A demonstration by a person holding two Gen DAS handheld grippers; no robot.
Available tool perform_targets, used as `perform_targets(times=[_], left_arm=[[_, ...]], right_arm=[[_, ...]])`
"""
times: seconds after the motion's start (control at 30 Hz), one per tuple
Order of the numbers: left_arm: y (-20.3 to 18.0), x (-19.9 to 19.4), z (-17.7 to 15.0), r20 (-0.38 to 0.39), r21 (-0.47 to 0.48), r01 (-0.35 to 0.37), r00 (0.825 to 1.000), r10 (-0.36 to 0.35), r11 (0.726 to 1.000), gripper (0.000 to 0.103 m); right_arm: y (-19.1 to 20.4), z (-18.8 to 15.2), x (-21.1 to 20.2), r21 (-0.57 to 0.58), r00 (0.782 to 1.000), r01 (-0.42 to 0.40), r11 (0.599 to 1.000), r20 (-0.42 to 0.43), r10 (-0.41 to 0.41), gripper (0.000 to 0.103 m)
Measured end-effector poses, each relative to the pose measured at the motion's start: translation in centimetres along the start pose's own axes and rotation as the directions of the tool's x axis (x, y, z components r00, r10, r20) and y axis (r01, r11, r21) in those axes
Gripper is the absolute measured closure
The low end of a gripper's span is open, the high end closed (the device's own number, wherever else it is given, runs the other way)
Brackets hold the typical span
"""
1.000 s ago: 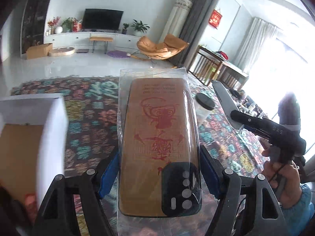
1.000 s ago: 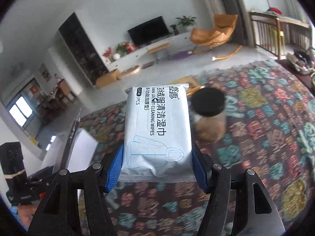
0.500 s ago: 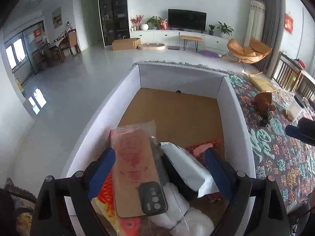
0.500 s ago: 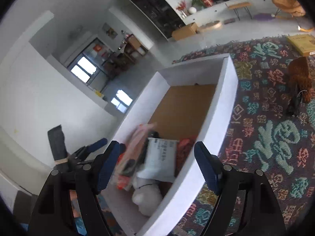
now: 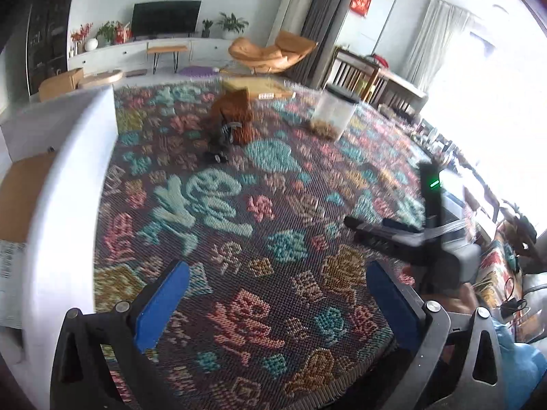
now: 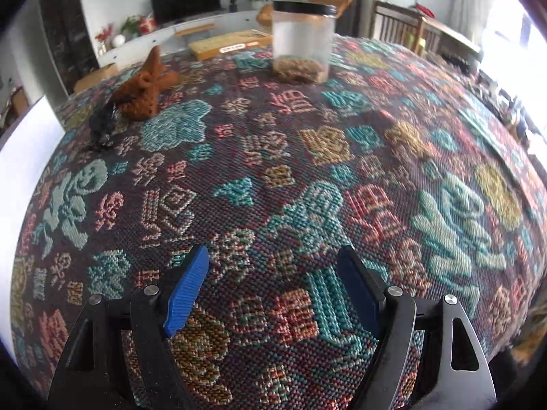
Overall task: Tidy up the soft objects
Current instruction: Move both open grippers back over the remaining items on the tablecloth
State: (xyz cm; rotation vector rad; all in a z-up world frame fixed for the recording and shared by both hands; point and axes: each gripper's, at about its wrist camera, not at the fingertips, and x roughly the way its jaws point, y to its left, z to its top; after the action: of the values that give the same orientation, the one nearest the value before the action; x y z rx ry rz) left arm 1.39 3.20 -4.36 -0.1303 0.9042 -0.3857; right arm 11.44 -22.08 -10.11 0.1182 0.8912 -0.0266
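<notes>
Both grippers empty, jaws wide: left gripper (image 5: 273,300), right gripper (image 6: 273,287). Between-picks step. Brown knitted toy (image 6: 143,92) lies on patterned cloth (image 6: 307,171), just right of white box (image 5: 58,205), left of clear jar (image 6: 302,48). Next: reach toy, straddle, close.

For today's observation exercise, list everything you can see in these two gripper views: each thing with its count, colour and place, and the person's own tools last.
Patterned cloth: one, dark with teal, red and gold motifs, covering the table.
Knitted toy: one, rust-brown with a black part, far left on the cloth.
Jar: one, clear with black lid, brown contents at the bottom, far centre.
Flat box: one, yellow-tan, behind the jar.
Storage box: one, white walls, brown floor, left edge.
Left gripper: one, black with blue pads, open, empty.
Right gripper: one, black with blue pads, open, empty.
</notes>
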Motion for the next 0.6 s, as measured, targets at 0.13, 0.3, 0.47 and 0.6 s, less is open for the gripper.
perform_targets(times=[0.13,0.3,0.47,0.6], left_arm=[[1.2,5.6,0.8,-0.027,-0.003,-0.109,0.994,0.109,0.994,0.001],[4.0,9.4,2.1,-0.044,-0.002,-0.206,0.978,0.205,0.979,0.001],[4.0,10.9,1.6,-0.045,0.059,-0.293,0.954,0.295,0.954,0.0],[4.3,10.8,1.5,-0.046,0.052,-0.287,0.956,0.29,0.956,0.0]], right_arm=[[0.6,0.2,-0.2,-0.024,0.998,0.051,0.998,0.038,-0.05,0.023],[1.0,0.5,0.8,-0.048,0.997,0.075,0.996,0.004,-0.074,0.023],[0.0,-0.1,0.8,0.003,0.998,0.055,0.998,-0.013,-0.055,0.023],[-0.7,-0.1,1.5,0.038,0.998,0.049,0.998,-0.048,-0.047,0.023]])
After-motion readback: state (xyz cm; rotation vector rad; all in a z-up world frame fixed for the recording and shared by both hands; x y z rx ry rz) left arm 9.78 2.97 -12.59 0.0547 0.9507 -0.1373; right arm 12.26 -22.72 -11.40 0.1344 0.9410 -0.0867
